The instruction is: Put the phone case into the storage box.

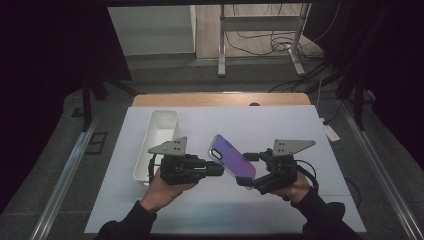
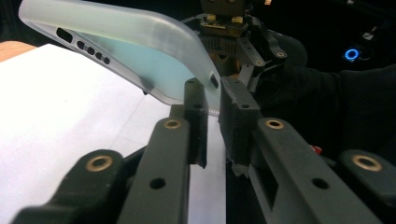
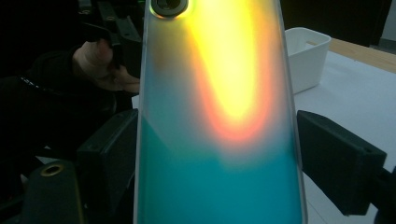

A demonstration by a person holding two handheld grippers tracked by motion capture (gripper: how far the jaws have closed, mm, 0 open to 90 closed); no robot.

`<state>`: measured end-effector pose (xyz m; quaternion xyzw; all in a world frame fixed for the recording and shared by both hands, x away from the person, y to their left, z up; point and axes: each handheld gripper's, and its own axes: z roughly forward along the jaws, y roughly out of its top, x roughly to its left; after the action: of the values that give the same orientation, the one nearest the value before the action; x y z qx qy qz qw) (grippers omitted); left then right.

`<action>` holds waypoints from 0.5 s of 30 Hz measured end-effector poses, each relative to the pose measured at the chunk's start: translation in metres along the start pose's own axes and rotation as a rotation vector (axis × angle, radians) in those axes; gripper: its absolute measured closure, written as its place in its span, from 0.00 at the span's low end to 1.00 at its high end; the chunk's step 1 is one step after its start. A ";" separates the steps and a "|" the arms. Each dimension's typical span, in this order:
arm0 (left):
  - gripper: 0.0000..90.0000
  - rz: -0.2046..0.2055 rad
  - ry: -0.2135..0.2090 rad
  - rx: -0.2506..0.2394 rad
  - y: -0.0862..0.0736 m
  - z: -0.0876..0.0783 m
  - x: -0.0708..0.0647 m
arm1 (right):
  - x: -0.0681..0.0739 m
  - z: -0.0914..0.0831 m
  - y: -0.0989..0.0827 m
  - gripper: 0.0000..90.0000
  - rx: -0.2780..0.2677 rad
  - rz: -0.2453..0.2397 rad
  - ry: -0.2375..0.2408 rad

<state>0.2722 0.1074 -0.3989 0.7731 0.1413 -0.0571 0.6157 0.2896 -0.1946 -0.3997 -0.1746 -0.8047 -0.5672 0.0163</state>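
Right hand-held gripper [image 3: 219, 154] clamps phone case [image 3: 219, 116]; left hand-held gripper [image 2: 212, 100] pinches its edge.

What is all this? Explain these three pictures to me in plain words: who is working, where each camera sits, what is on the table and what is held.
No machine works here: a person holds a hand tool with two black jaws in each hand. The high view looks down on the table from above the person. The other two pictures come from small cameras riding on each tool, looking along its jaws.

On the table stands a white tray. The right gripper clamps a shimmering phone case by its long sides and holds it tilted above the table. The left gripper has its jaws nearly together at the case's rim; whether they pinch it, I cannot tell.
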 end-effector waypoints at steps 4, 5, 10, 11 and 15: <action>0.92 0.002 -0.019 0.000 -0.001 0.000 0.001 | -0.001 0.001 0.000 0.19 0.010 0.003 0.010; 0.92 0.009 -0.031 0.002 -0.002 0.000 0.002 | -0.001 0.001 -0.001 0.18 0.014 0.004 0.015; 0.98 0.031 -0.097 0.003 -0.004 0.002 0.004 | -0.002 0.006 -0.003 0.18 0.052 -0.005 0.053; 0.98 0.031 -0.097 0.003 -0.004 0.002 0.004 | -0.003 0.007 -0.003 0.18 0.063 0.000 0.069; 0.99 0.052 -0.114 0.002 -0.003 0.005 0.001 | -0.003 0.012 -0.005 0.14 0.087 0.021 0.104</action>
<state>0.2729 0.1039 -0.4031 0.7726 0.0860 -0.0853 0.6232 0.2932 -0.1856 -0.4089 -0.1523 -0.8248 -0.5398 0.0718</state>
